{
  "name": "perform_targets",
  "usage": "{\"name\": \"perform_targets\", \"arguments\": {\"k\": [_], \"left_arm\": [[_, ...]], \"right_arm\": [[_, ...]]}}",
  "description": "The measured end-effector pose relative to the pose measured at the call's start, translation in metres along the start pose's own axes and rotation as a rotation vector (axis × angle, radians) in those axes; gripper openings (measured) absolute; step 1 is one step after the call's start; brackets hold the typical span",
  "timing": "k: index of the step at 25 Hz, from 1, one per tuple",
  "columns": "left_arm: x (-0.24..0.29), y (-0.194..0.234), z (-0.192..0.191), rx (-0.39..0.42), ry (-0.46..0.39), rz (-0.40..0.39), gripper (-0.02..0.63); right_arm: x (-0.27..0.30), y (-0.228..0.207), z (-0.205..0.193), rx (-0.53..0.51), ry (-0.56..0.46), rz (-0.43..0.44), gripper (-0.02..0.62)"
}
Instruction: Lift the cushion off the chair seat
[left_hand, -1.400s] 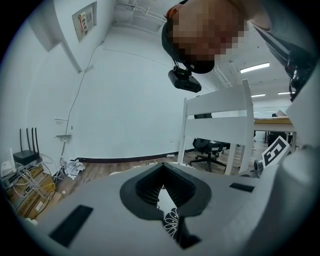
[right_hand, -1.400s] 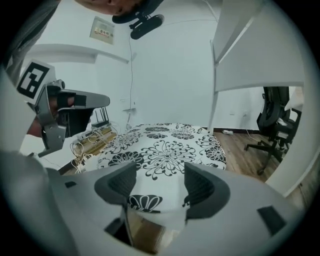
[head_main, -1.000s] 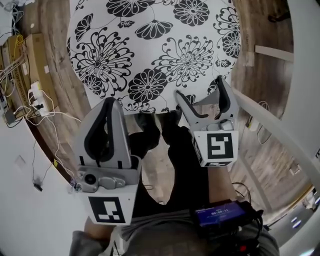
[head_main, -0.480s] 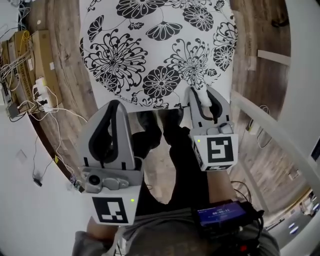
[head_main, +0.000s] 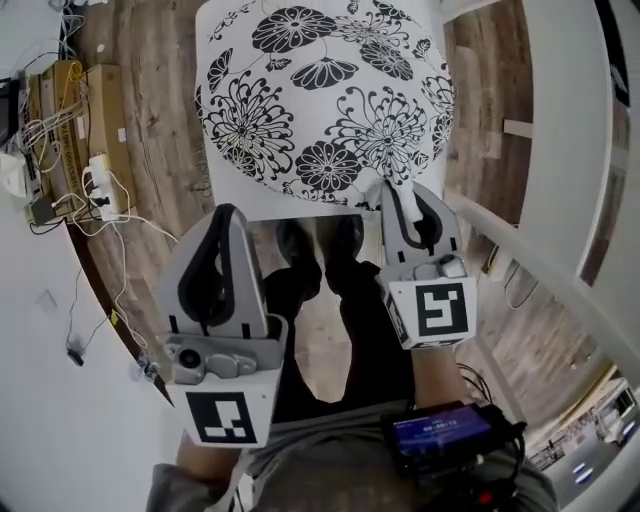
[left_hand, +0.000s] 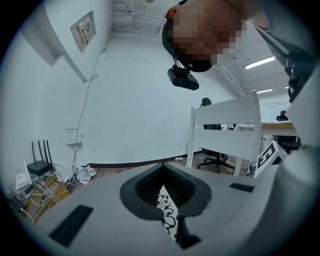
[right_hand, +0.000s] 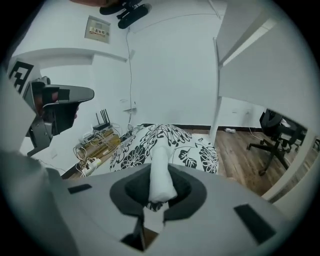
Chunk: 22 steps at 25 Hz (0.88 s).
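Black-white cushion (head_main: 320, 110), right hand-held gripper (head_main: 400, 192) just clamped it.

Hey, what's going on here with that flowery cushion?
A person holds a gripper in each hand. The left gripper is shut on the near edge of the black-and-white floral cushion. The right gripper has just been closing its jaws on the cushion's near corner, which is now pinched between them.

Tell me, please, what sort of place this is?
Most likely an office or lab workroom. A router and a power strip with loose cables sit by the white wall, a black swivel chair stands on the wooden floor, and strip lights run along the ceiling.
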<state>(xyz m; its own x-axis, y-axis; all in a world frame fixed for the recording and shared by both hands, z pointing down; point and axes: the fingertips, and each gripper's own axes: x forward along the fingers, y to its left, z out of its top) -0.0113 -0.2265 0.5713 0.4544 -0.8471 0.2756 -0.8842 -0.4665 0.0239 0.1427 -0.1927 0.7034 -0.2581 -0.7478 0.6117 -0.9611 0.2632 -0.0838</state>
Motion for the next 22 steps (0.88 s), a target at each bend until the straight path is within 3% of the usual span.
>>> {"name": "perform_targets", "arguments": {"k": [9, 22], "left_arm": [[-0.03, -0.053, 0.035, 0.104, -0.051, 0.0, 0.006], [-0.082, -0.04, 0.118, 0.144, -0.114, 0.058, 0.006]], "right_arm": [[-0.044, -0.007, 0.026, 0.014, -0.14, 0.031, 0.038], [-0.106, 0.023, 0.121, -0.011, -0.278, 0.042, 0.037]]}}
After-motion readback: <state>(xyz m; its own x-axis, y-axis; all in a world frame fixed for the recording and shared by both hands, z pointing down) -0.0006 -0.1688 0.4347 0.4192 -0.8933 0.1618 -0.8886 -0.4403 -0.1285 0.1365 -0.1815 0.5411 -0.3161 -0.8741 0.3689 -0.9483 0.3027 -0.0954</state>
